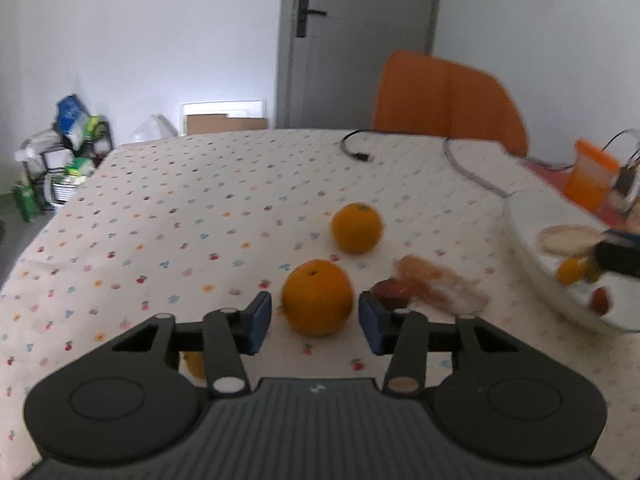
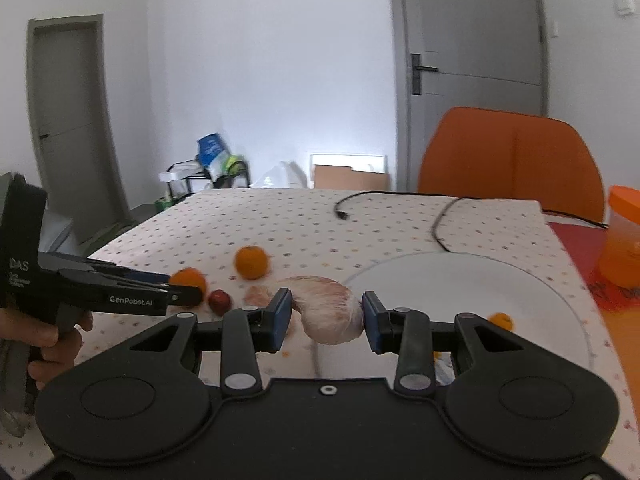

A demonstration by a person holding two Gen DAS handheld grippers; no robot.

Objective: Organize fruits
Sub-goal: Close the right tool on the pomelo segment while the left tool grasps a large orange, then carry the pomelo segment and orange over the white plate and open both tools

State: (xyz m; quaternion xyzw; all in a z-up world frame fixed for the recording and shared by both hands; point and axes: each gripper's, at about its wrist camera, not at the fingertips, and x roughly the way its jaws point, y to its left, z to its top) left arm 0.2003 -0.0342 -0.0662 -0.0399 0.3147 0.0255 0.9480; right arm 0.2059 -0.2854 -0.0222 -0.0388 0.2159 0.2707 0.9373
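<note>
Orange and round, the near orange [image 1: 317,297] is sitting on the flower-print worktop [image 1: 180,216] between the left gripper's [image 1: 315,320] jaws, narrow gaps showing, not yet pinched. Right of this orange, the right gripper [image 2: 325,317] is pinching a pale pink peeled fruit segment [image 2: 328,308] beside the white round plate [image 2: 460,280].

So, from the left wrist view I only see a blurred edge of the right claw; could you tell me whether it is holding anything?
Observer: Yes, the right claw is shut on a pale pink fruit segment.
Operator: Thank you. Where is that relative to the plate?
Observer: In the right wrist view the segment overlaps the plate's left rim. I cannot judge its height.
Operator: And how does my left claw look from there?
Observer: Side on, the left claw reaches the near orange, and a hand grips its handle.
</note>
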